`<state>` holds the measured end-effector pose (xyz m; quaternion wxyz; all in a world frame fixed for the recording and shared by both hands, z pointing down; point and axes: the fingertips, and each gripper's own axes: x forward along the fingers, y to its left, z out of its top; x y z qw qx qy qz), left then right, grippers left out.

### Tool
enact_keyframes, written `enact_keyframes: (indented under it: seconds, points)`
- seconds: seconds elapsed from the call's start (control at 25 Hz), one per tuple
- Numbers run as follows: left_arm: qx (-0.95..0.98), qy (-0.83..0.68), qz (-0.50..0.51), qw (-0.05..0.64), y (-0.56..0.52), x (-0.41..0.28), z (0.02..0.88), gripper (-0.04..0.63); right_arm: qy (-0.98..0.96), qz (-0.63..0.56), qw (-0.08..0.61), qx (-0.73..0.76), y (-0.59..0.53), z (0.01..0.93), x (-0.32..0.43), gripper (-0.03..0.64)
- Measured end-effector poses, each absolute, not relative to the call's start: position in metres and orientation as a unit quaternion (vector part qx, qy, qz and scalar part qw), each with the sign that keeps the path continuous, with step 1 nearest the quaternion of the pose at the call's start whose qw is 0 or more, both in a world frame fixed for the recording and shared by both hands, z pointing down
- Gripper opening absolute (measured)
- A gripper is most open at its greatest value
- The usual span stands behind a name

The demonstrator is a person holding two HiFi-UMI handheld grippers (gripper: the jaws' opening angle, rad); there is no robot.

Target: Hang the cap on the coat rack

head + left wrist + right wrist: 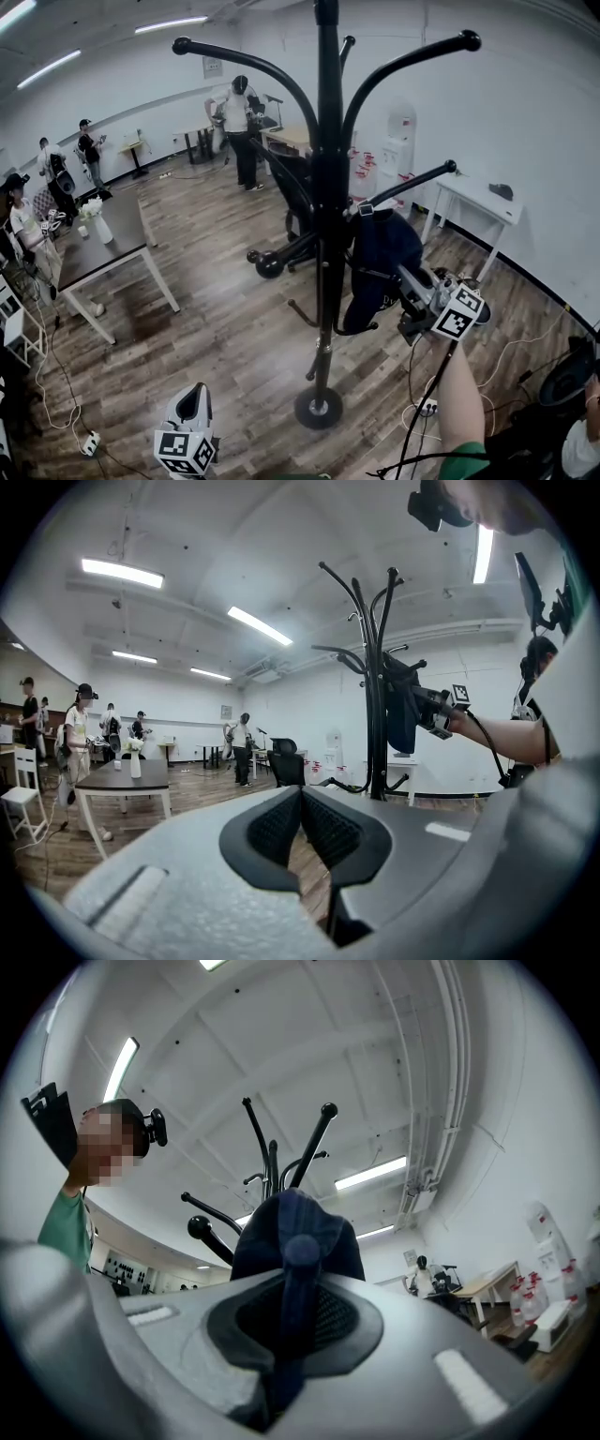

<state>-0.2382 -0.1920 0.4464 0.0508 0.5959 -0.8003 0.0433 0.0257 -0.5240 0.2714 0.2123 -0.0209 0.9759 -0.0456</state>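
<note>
The fingers (335, 1314) of the right gripper (292, 1288) were pressed onto a narrow fold of the cap (295, 1227), pinching a strip of dark blue cloth that ran down between the pads. I judge this thin grip at the edge was chosen so that the crown was left free beyond the fingertips, ready to be offered to a peg. The gripper pointed upward, so the bulk of the cap sat just ahead of and above the fingers. A small rounded lump of the same cloth showed right at the fingertips. Past the cap stood the coat rack (328, 187), with its black pole in line with the fingers and its curved pegs fanning out above them. In the head view the cap (380, 253) hung close against the right side of the pole. It was directly under a lower peg (412, 183), with its top touching or very near the place where that peg left the pole. I could not tell whether it was already caught there. The cap looked soft and limp, plain navy, with a rounded crown that sagged under its own weight and no stiff shape to it. The left gripper (300, 794) was low and well apart from the rack. Its fingers (272, 827) were closed together on nothing, probably because one hand was enough for this.
</note>
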Motion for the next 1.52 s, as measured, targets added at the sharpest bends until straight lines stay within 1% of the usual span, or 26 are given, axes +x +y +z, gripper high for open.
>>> enact_keyframes:
  seconds: [0.32,0.36,0.48,0.56,0.76,1.0,1.08,1.12,1.2,1.32,1.52]
  points:
    - [0.604,-0.794,0.04,0.057,-0.18,-0.245,0.45,0.014,0.981,-0.053,0.182,-0.04,-0.512,0.297,0.008,0.032]
    - [0.606,-0.793,0.04,0.059,-0.178,-0.246,0.451,0.014,0.98,-0.056,0.183,-0.046,-0.511,0.299,0.009,0.044]
    - [0.609,-0.79,0.038,0.063,-0.171,-0.25,0.454,0.014,0.978,-0.064,0.187,-0.071,-0.508,0.306,0.015,0.126]
    - [0.612,-0.788,0.037,0.065,-0.165,-0.253,0.456,0.014,0.974,-0.073,0.194,-0.087,-0.505,0.31,0.021,0.162]
    - [0.625,-0.777,0.034,0.072,-0.151,-0.269,0.466,0.014,0.966,-0.083,0.205,-0.137,-0.491,0.321,0.035,0.184]
    - [0.647,-0.758,0.027,0.077,-0.145,-0.277,0.475,0.014,0.958,-0.08,0.201,-0.19,-0.465,0.331,0.051,0.184]
    - [0.655,-0.751,0.024,0.077,-0.144,-0.279,0.477,0.014,0.955,-0.059,0.19,-0.218,-0.451,0.33,0.055,0.181]
    - [0.659,-0.748,0.021,0.077,-0.144,-0.28,0.478,0.014,0.954,-0.045,0.184,-0.233,-0.441,0.328,0.056,0.161]
    - [0.668,-0.74,0.017,0.076,-0.144,-0.283,0.478,0.014,0.95,-0.02,0.175,-0.26,-0.42,0.321,0.057,0.089]
    - [0.68,-0.729,0.009,0.075,-0.143,-0.286,0.477,0.014,0.945,0.01,0.161,-0.285,-0.383,0.31,0.053,0.031]
    - [0.699,-0.712,-0.003,0.064,-0.143,-0.29,0.47,0.014,0.933,0.055,0.145,-0.325,-0.325,0.294,0.044,0.018]
